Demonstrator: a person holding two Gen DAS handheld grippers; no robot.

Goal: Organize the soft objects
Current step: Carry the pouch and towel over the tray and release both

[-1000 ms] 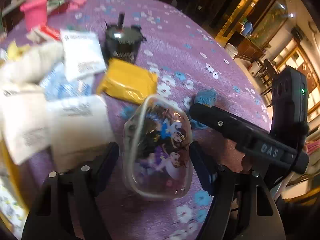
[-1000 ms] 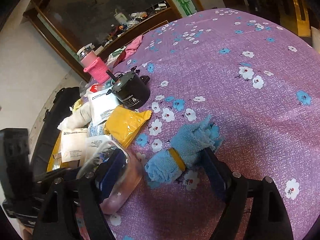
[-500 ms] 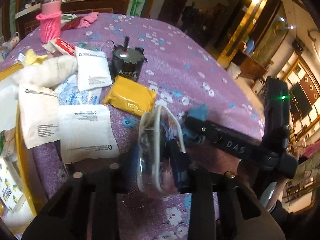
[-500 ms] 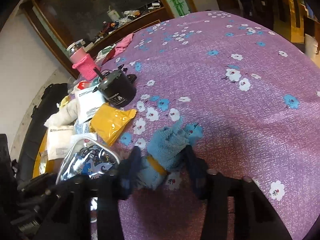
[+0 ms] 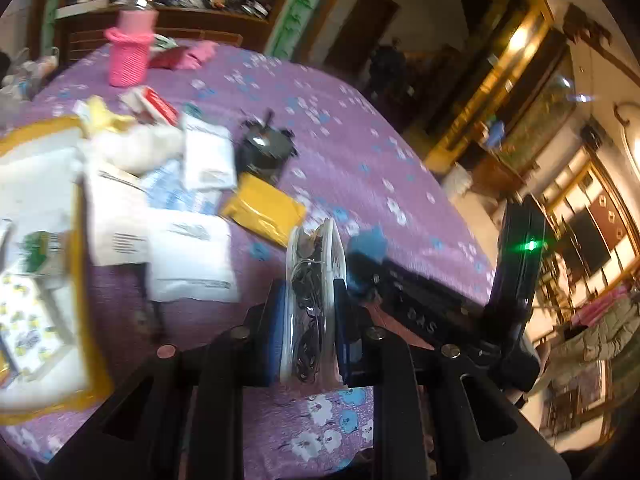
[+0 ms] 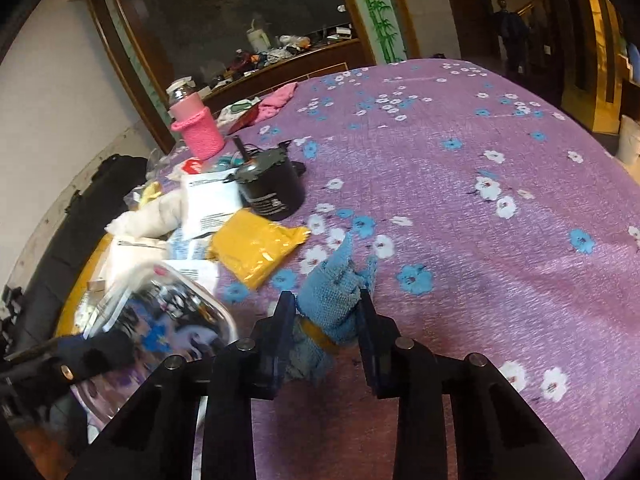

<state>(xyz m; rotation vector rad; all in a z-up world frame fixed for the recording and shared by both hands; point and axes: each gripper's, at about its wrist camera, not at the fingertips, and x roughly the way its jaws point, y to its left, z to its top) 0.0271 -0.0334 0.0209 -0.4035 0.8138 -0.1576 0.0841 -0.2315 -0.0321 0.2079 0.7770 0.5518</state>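
We pinch the floppy pouch (image 5: 314, 300) edgewise in our left gripper (image 5: 308, 312), our right gripper (image 6: 326, 320) squeezing the soft cloth (image 6: 334, 300) beside it.

Our right claw (image 6: 326, 334) grips a rolled blue cloth (image 6: 334, 300) above the purple flowered bench (image 6: 480, 220); a yellow packet (image 6: 256, 246) and black canister (image 6: 272, 192) lie left, beside a clear printed pouch (image 6: 168, 320).

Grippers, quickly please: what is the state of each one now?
Left gripper: closed on the clear cartoon pouch.
Right gripper: closed on the blue rolled cloth.
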